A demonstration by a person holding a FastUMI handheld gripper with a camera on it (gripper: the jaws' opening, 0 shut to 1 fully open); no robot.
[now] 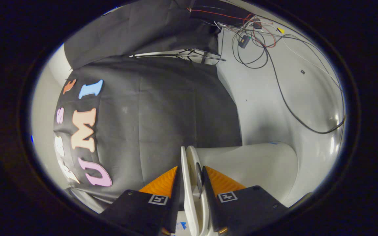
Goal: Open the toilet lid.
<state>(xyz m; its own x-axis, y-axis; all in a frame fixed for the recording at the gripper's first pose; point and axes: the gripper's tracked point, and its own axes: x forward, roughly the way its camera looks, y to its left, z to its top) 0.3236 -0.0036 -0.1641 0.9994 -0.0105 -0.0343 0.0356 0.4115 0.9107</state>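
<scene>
So from where I'm standing the tool (pixel 190 177) has its two fingers pinching the toilet lid (pixel 189 164) by its edge, one finger on each flat side, with the lid's thin white rim poking up between them toward 12 o'clock. The lid looks like it's standing pretty much on end right now, so I'd guess the lift is mostly done, or at least well past the halfway mark, and what's left is probably tipping it back until it rests against the toilet tank (pixel 258 160), then letting go. That's my read, not something I can prove from here, because the bowl itself is hidden below the fingers and I can't tell how far the hinge has swung. The rounded white tank sits just beyond the fingers at about 3 o'clock from the lid. As for containers, the bowl is the only one around and I can't see into it, so no idea what's in there. Up past the tank at roughly 1 o'clock there's a messy bundle of cables (pixel 258 42) trailing down the white wall (pixel 261 98).
</scene>
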